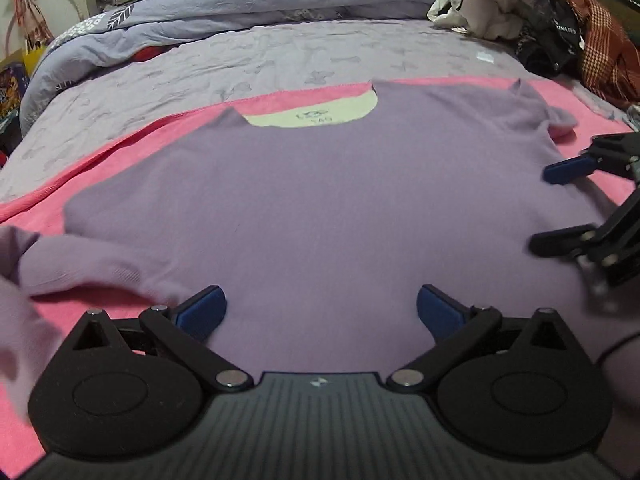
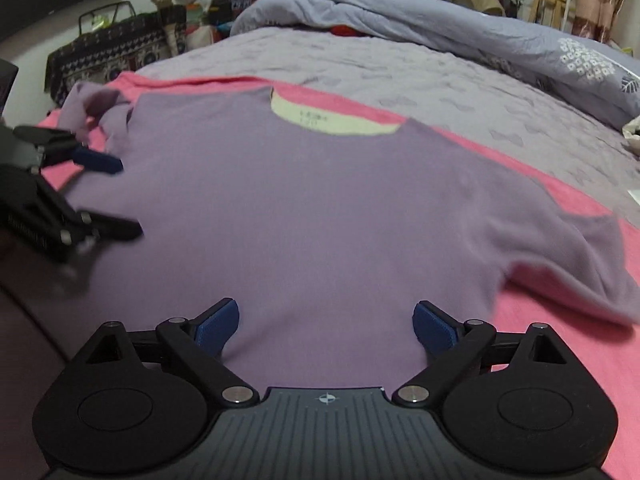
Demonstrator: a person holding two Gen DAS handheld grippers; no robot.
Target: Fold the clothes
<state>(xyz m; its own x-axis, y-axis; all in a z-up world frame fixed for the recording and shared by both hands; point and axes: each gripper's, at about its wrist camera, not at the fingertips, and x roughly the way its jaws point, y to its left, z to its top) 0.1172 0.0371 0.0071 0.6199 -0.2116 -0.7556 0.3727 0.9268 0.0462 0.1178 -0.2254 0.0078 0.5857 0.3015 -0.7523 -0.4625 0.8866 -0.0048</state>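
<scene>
A purple shirt (image 1: 320, 208) is shown spread flat, collar away from the cameras, on a pink cloth (image 1: 100, 168) laid over a lilac bedsheet (image 1: 240, 64). A cream panel with a printed size mark is seen inside the neckline (image 1: 316, 116). The left gripper (image 1: 320, 312) is held over the near hem of the shirt with its blue-padded fingers (image 1: 204, 308) spread wide and nothing between them. The right gripper (image 2: 326, 322) is likewise held over the near hem, jaws spread and empty; in the left view it is seen at the right edge of the shirt (image 1: 560, 204). One sleeve (image 2: 592, 256) is shown lying on the pink cloth at the shirt's right, the other (image 1: 80, 264) rumpled at its left. A bunched quilt (image 2: 440, 20) is seen beyond the shirt, and a heap of clothes (image 1: 540, 24) beyond its right shoulder.
</scene>
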